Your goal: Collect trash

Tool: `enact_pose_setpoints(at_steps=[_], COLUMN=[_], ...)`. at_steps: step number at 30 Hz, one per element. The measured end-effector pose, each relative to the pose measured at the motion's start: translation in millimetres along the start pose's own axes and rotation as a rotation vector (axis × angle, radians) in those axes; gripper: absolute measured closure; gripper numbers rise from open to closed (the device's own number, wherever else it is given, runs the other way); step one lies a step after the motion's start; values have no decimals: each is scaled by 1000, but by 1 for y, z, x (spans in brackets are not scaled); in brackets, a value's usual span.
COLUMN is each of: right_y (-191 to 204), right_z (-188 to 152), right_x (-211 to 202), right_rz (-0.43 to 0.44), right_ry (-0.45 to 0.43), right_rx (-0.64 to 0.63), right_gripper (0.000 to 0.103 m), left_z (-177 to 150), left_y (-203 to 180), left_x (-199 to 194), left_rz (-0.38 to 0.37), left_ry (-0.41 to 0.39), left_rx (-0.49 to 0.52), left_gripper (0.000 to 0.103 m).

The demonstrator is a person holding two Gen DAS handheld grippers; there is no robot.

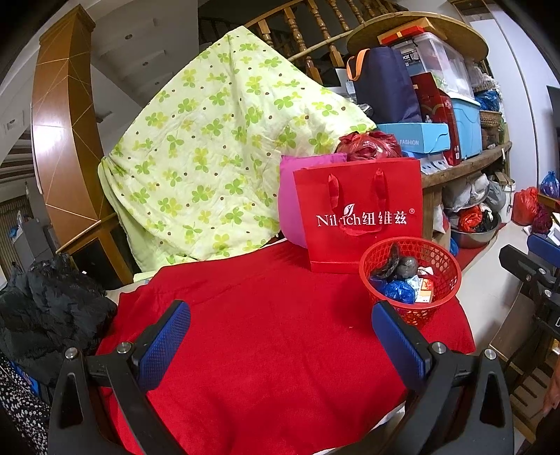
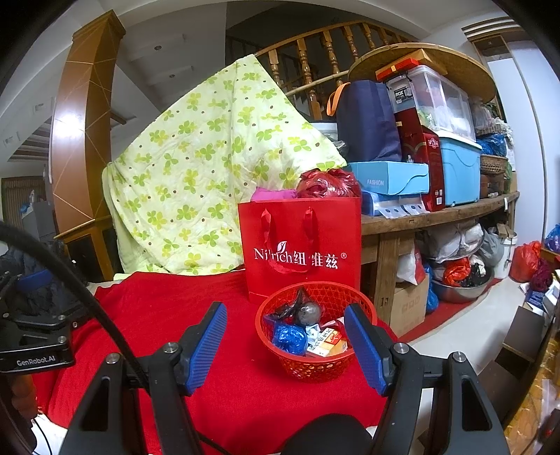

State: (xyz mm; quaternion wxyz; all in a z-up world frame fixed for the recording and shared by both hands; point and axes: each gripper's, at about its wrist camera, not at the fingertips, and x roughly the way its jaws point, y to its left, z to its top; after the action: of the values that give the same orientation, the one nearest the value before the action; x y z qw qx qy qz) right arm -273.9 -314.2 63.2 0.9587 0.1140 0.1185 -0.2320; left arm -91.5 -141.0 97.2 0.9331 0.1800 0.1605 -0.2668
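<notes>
1. Left wrist view: your left gripper (image 1: 280, 329) hangs over the red cloth (image 1: 266, 315) that covers the surface, its blue pads spread wide with nothing between them.
2. The red mesh basket (image 1: 444, 280) stands on the cloth ahead and to the right, just beyond the right pad. It holds the trash: a crumpled blue bag (image 1: 399, 291), a grey ball (image 1: 406, 267) and small cartons.
3. A red paper gift bag (image 1: 360, 213) stands upright right behind the basket, with a green clover-print quilt (image 1: 210, 150) draped behind it, below a wooden stair railing (image 1: 315, 31).
4. Black fabric (image 1: 45, 308) is heaped off the cloth's left edge.
5. Right wrist view: your right gripper (image 2: 285, 336) is likewise released and empty, and the basket (image 2: 315, 367) sits between its pads, further on.
6. The blue bag (image 2: 289, 338) lies at the basket's left, an orange carton (image 2: 330, 344) at its right.
7. To the right, a wooden shelf (image 2: 437, 213) carries a navy tote (image 2: 367, 119), a light-blue box (image 2: 388, 178) and storage bins (image 2: 458, 168); a steel basin (image 2: 458, 287) sits on the floor beneath.
</notes>
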Motion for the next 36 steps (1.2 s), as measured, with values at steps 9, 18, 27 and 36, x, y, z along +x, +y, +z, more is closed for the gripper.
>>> enact_pose_setpoints(at_steps=[9, 18, 27, 36], right_y=[1, 2, 1, 1], right_z=[1, 2, 0, -1], right_x=[0, 0, 1, 1], right_rz=[0, 0, 0, 1], right_ry=[-1, 2, 5, 6], right_rx=[-4, -4, -6, -7], right_gripper=[30, 30, 30, 30], left_z=[-2, -1, -5, -7], left_y=[2, 1, 5, 5], left_x=[1, 1, 3, 4], left_rz=[-1, -2, -3, -4], left_ry=[1, 1, 7, 8], left_rx=[4, 3, 3, 3], left_gripper=[0, 0, 0, 0])
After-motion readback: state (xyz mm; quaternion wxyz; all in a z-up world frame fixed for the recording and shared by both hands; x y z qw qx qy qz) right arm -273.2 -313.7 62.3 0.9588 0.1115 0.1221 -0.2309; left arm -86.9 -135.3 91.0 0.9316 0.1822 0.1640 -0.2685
